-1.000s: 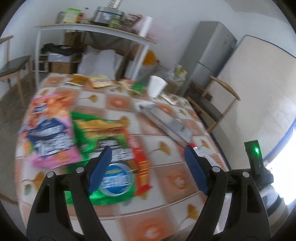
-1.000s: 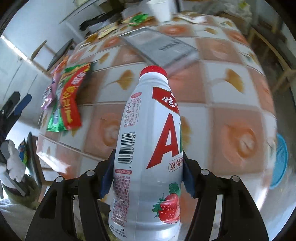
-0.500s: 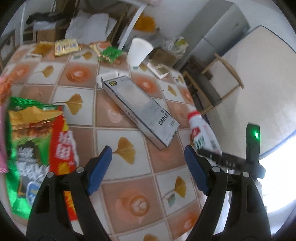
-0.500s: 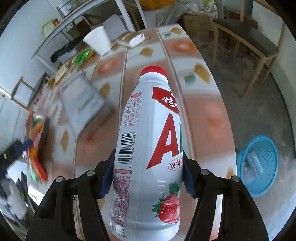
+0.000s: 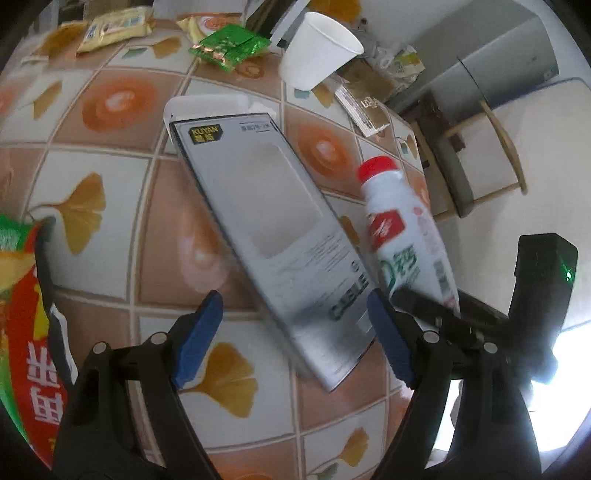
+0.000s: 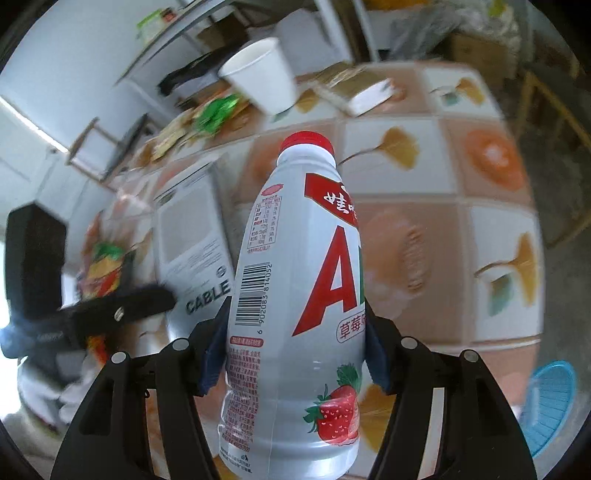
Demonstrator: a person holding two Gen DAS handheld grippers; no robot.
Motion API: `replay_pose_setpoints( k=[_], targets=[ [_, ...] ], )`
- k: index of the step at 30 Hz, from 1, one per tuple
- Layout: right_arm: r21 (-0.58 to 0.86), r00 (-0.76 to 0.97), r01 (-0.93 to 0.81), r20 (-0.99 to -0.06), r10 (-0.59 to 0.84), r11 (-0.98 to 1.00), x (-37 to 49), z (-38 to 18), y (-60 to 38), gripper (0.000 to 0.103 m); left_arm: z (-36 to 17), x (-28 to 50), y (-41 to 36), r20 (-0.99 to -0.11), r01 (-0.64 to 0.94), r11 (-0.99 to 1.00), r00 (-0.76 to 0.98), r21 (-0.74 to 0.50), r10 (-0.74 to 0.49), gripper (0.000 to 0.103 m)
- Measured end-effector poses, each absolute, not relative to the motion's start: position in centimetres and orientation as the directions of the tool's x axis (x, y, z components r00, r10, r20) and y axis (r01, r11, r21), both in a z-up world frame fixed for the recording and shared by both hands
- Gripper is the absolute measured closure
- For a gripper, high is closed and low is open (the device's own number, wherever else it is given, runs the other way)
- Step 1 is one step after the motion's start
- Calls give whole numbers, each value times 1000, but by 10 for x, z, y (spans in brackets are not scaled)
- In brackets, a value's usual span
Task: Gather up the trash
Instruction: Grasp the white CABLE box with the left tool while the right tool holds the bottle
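My right gripper is shut on a white strawberry milk bottle with a red cap and holds it above the tiled table. The bottle also shows in the left wrist view, at the table's right edge. My left gripper is open and empty, just above the near end of a long grey cable box that lies flat on the table. The box shows left of the bottle in the right wrist view. The left gripper's body shows there, blurred.
A white paper cup, a green wrapper, yellow packets and a small carton lie at the table's far end. Red and green snack bags lie at the left. A blue basket stands on the floor. A wooden chair stands beyond the table.
My left gripper has moved right from the snack bags to over the cable box. My right gripper has swung with the bottle and now faces the table's far end.
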State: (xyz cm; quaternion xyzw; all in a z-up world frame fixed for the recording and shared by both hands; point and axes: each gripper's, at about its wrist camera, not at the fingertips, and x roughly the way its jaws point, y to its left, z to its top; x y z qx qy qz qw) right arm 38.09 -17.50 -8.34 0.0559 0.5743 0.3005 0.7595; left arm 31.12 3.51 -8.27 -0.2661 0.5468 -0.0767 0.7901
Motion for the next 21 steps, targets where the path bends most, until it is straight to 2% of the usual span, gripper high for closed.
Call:
replay_pose_setpoints(
  k=[6,21],
  targets=[
    [542,83,-404,-781,619,737,352,-91,-171,42,-88,300,29,-801,-126,835,391,-535,-454,32],
    [582,105,-355,-753,650,732,253,-83,-197,42,-82,215,1,-822,29,873,322,-487,-469,32]
  ],
)
